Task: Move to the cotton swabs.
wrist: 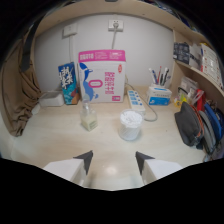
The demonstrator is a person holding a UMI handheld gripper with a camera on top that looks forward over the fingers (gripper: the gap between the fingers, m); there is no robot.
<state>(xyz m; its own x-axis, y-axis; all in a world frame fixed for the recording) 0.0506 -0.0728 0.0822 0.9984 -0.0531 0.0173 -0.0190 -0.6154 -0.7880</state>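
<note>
Several items crowd pale wooden counter (50,135): small glass bottle (89,118) left of centre, pink-white carton (102,76) and blue box (68,83) at far wall, white power strip (136,99), pen holder (159,89), dark bag (189,125) right. Round clear tub of cotton swabs (130,124) stands beyond tool (115,161), slightly right, path unobstructed. Tool fingers spread wide, holding nothing.

no text on the pink-and-white box (102,76) is legible.
</note>
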